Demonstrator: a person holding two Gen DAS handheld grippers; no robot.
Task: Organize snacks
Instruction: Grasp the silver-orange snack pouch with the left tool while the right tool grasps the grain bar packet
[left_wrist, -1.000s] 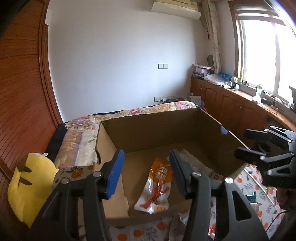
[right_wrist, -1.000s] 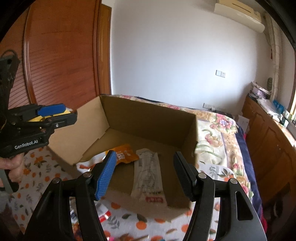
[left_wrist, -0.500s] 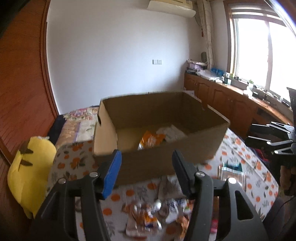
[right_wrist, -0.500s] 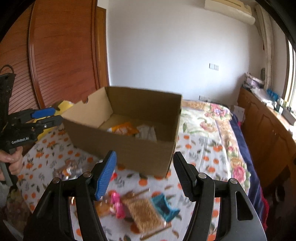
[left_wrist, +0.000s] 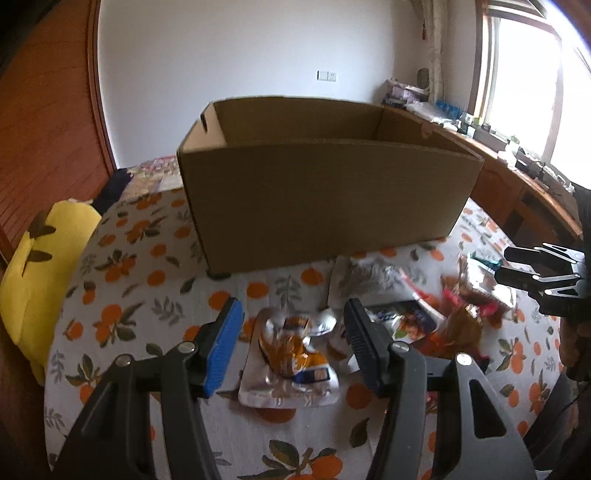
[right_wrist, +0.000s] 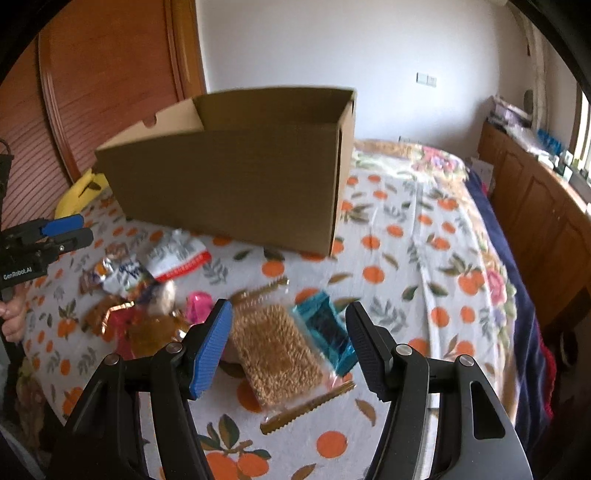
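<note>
Left wrist view takes in, largest first, the bed under its orange-print cover, then the open cardboard box standing on it at the far side. At the far left edge lies a yellow plush cushion. Near the box's front wall a heap of snack packets is spread on the cover. A crumpled silver and orange packet lies nearest, seen between the two fingers of the left hand-held gripper. Its jaws stand apart and have just been opening a little; the pads do not press on the packet. To the right lie a white packet, a dark blue packet and a brown and pink bundle.

From the right wrist, the same box sits far and left, its inside hidden by the near wall. The right hand-held gripper hangs over the cover with jaws apart, holding nothing. Seen between its fingers are a clear packet of golden-brown noodle-like snack with serrated ends and, touching it on the right, a teal packet. Further left are a pink piece and a white packet with a red band, both blurred.
</note>
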